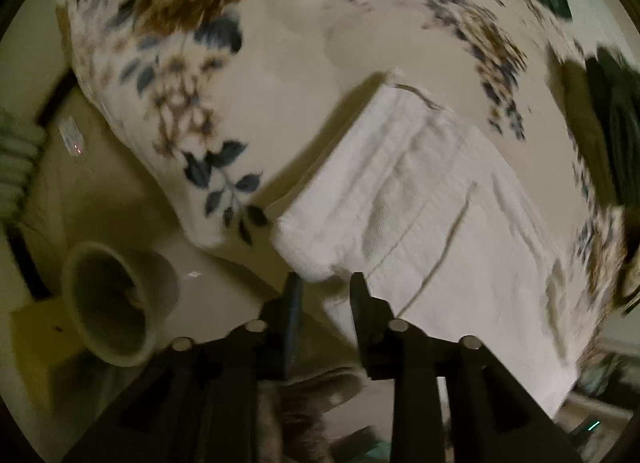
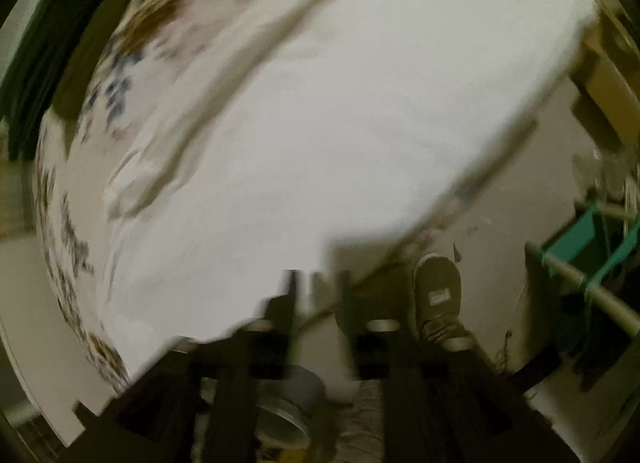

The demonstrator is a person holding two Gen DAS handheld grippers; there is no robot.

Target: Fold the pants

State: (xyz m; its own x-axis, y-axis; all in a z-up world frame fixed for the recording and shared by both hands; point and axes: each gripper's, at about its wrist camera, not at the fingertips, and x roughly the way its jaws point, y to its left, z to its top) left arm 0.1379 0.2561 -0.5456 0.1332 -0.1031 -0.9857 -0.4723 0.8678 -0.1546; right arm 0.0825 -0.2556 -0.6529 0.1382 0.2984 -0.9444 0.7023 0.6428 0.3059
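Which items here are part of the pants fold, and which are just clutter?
Job:
- white pants, folded on the floral cloth
- left gripper, open, nothing between its fingers
- right gripper, open, also free

Lying about:
- pot on the floor
- shoe
- dark green cloth
- green rack

Right view: motion-blurred throughout; my right gripper [image 2: 318,283] fingers smeared, jaw gap unreadable.
Pants [image 2: 320,135]: seams indistinct, far end cut off at frame edge.
Shoe [image 2: 438,295]: label illegible.
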